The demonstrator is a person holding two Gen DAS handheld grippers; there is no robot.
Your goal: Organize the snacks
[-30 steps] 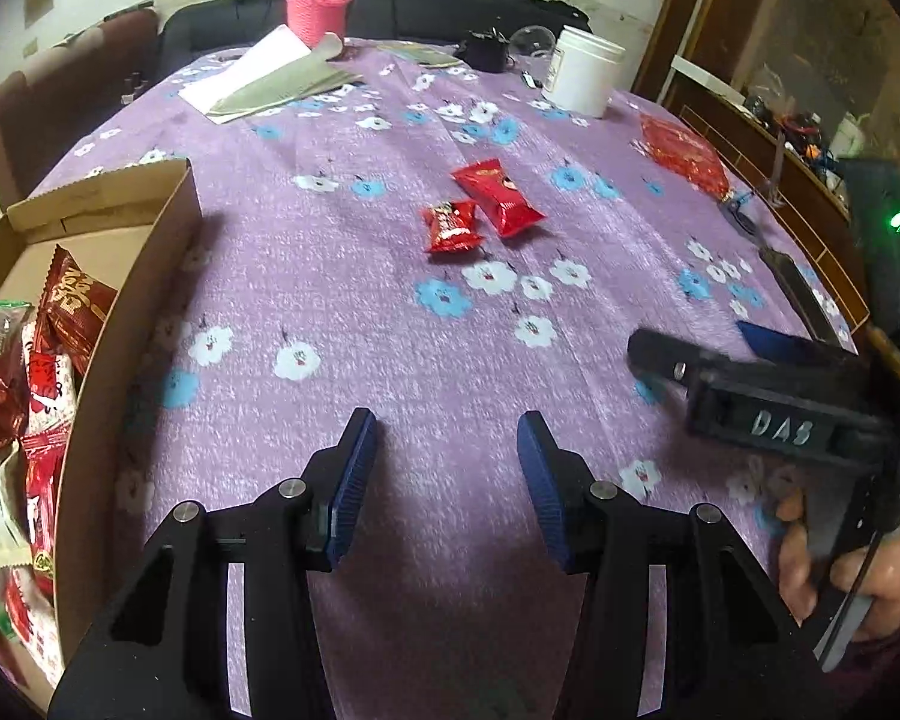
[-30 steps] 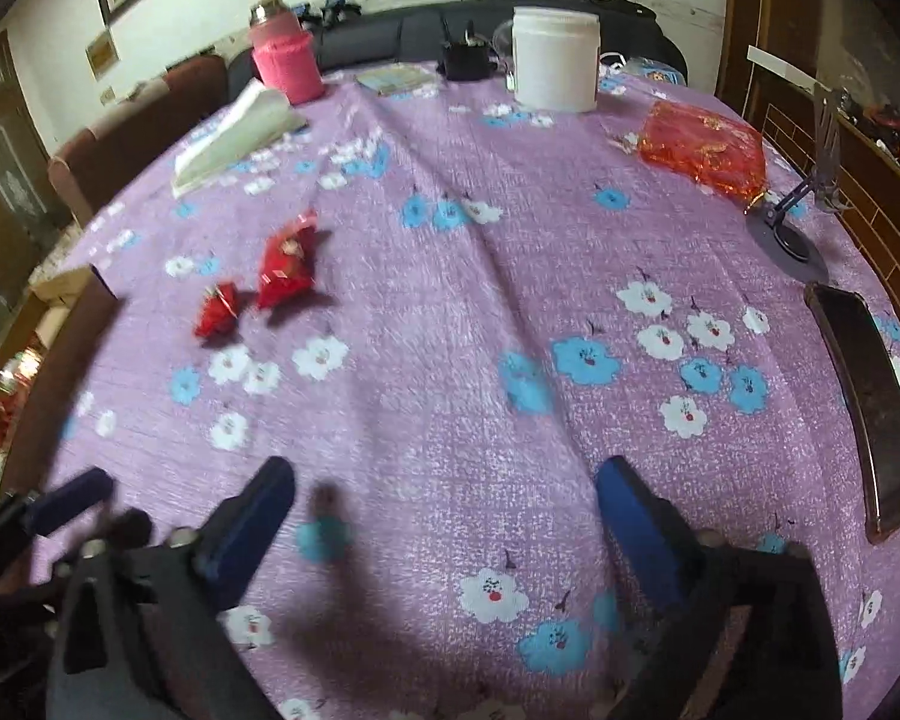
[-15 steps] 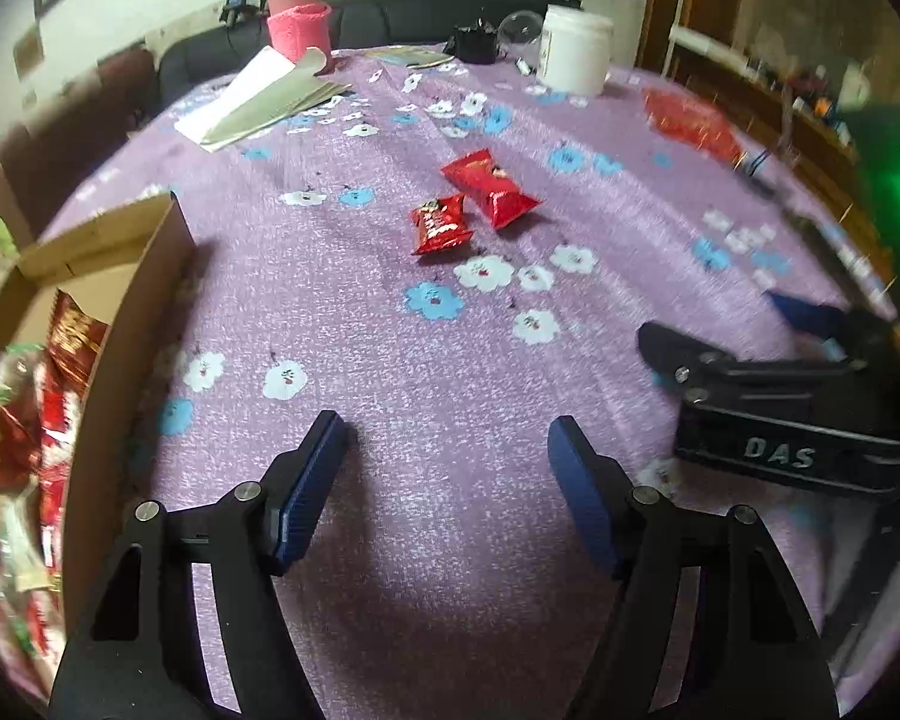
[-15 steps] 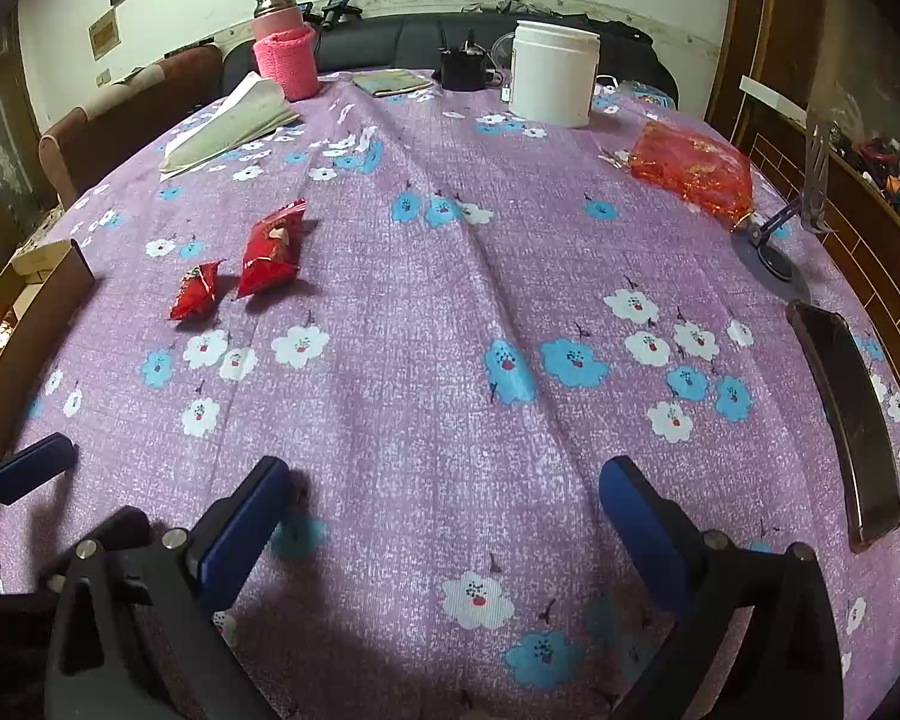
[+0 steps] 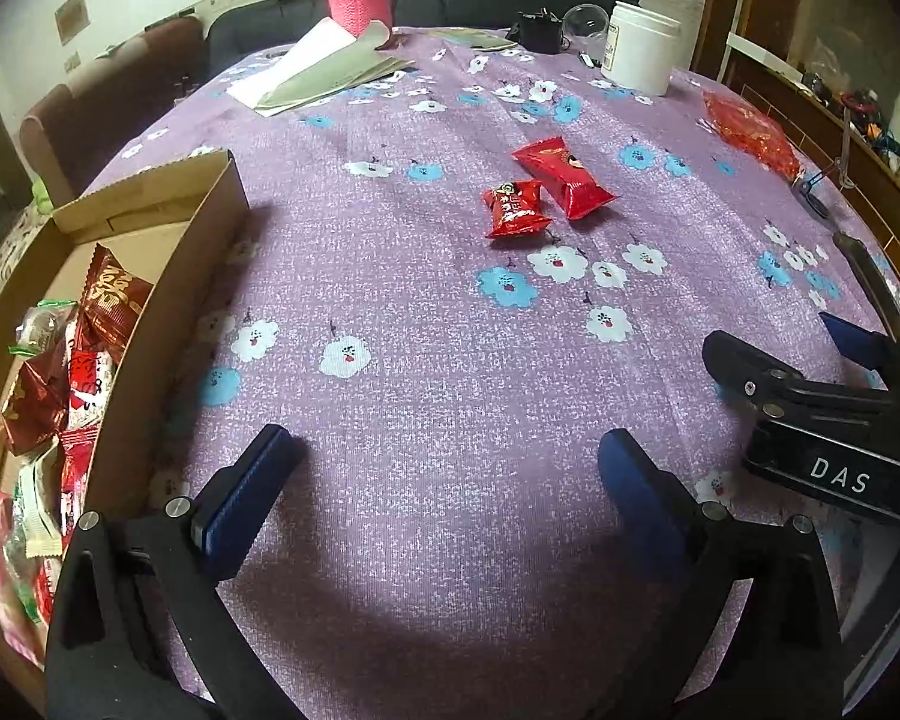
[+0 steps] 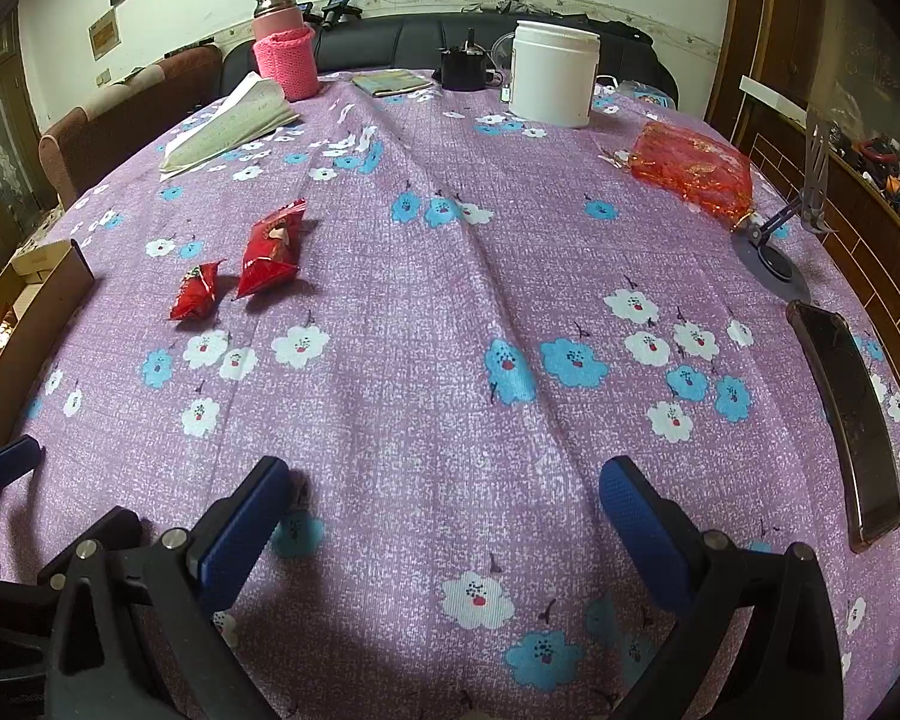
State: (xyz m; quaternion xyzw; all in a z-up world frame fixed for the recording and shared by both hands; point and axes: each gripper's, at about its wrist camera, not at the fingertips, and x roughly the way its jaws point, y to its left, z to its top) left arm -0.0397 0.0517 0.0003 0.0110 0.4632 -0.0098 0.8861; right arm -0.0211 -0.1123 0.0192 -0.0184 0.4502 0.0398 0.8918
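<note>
Hovering low over the purple flowered surface, the left claw has its blue pads spread wide apart with nothing between them, and the right claw is likewise spread apart and empty. Two red snack packets, a small one and a larger one, lie touching near mid-surface, well ahead of both claws. Cardboard box at the left edge holds mixed snack packets.
</note>
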